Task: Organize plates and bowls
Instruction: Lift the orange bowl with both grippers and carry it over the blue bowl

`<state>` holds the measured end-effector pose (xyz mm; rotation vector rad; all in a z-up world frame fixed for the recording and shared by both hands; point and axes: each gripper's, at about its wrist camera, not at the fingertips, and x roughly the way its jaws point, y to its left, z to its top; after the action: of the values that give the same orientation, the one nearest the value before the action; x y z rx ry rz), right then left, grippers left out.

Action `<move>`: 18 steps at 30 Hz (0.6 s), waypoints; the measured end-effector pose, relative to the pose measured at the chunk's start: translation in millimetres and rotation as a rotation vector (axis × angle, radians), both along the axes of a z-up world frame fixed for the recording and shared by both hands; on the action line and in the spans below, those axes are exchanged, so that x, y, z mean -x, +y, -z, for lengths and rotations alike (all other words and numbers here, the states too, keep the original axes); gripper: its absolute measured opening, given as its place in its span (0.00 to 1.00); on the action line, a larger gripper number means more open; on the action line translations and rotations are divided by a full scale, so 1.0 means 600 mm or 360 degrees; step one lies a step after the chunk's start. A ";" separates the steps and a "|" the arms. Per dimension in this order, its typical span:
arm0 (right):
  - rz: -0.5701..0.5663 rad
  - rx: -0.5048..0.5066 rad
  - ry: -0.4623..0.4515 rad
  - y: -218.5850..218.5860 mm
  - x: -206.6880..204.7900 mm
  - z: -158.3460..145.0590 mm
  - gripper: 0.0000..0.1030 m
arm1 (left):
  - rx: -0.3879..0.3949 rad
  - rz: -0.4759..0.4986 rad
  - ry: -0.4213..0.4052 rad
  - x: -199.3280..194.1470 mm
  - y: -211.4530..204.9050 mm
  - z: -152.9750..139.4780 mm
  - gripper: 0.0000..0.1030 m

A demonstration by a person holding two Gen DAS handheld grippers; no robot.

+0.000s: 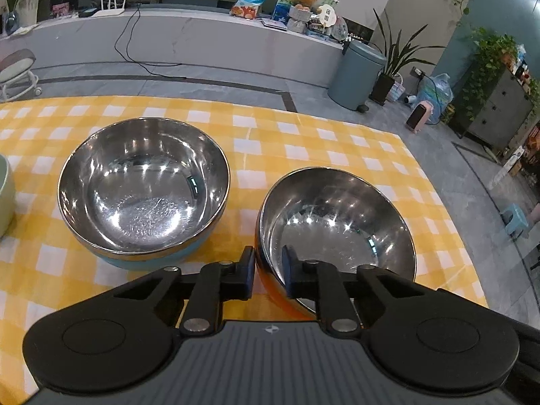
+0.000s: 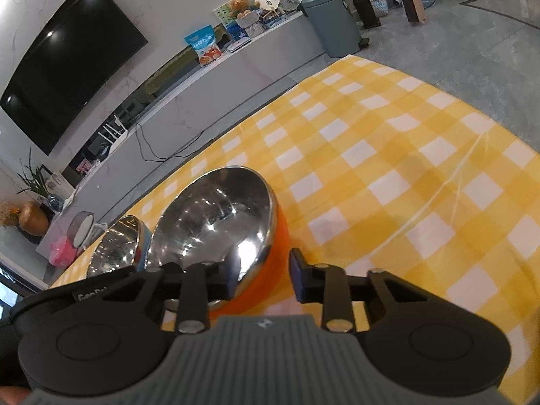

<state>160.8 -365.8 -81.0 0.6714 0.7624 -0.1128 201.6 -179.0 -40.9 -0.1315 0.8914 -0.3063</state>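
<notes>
On the yellow-check cloth [image 1: 303, 141] the orange bowl [image 1: 337, 222] sits tilted, its near rim pinched between both tools: the left gripper [image 1: 268, 271] has one pad outside the wall and one inside, jaws nearly together on the rim, and the right gripper [image 2: 263, 275] straddles the same bowl's wall from the other side, apparently pressing too. Just left of the orange bowl stands the blue bowl [image 1: 143, 185], upright and untouched; further left, a pale green dish [image 1: 5, 195] shows only at the frame edge. Judging by this, sorting has barely begun: the bowls are still apart, none nested, and stacking the orange one likely comes next. Both bowls are round, with mirror-bright steel linings, faintly scratched bottoms and smooth coloured shells. Beyond the cloth lies grey tiled floor [image 1: 236, 81].
</notes>
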 end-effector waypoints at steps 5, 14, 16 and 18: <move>0.0020 0.0010 0.0026 0.002 0.004 -0.004 0.18 | -0.0054 0.0014 -0.0010 0.006 -0.010 -0.008 0.14; 0.0054 -0.0051 0.0006 -0.009 0.031 -0.019 0.13 | -0.0031 0.0021 0.0005 0.041 0.004 -0.027 0.14; 0.0035 -0.0061 -0.0005 -0.008 0.043 -0.026 0.13 | -0.0022 0.0013 0.0022 0.053 0.013 -0.034 0.14; 0.0006 -0.0062 -0.0013 -0.003 0.057 -0.032 0.13 | -0.0032 0.0006 0.0029 0.070 0.021 -0.041 0.14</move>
<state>126.5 -367.9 -61.7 0.7096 0.7569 -0.0987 159.6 -166.1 -16.0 -0.1143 0.9129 -0.2998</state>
